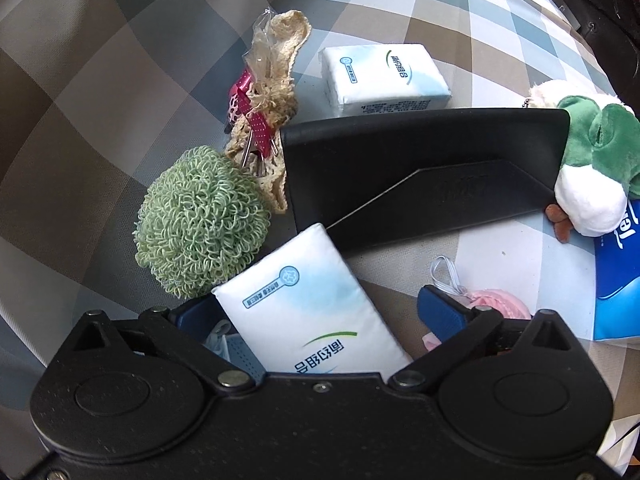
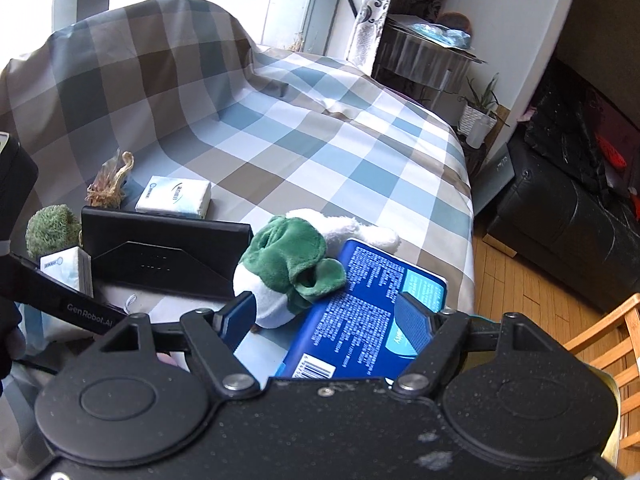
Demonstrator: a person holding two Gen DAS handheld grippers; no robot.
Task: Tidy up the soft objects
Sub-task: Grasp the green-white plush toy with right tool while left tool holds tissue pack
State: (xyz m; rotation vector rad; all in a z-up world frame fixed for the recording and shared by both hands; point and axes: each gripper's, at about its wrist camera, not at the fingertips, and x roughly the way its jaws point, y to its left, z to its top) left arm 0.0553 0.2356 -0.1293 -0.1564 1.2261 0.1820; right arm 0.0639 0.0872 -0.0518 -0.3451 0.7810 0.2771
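My left gripper stands open around a white tissue pack that leans tilted between its blue pads; the left pad touches it, the right pad is apart. A green loopy puff and a beige crochet bundle lie to its left. A black flat case stands behind it. A second tissue pack lies further back. A pink soft item lies by the right pad. My right gripper is open above a blue tissue package, beside a green and white plush.
Everything lies on a bed with a checked cover. The bed's right edge drops to a wooden floor. A black cabinet, a potted plant and a wooden chair stand to the right.
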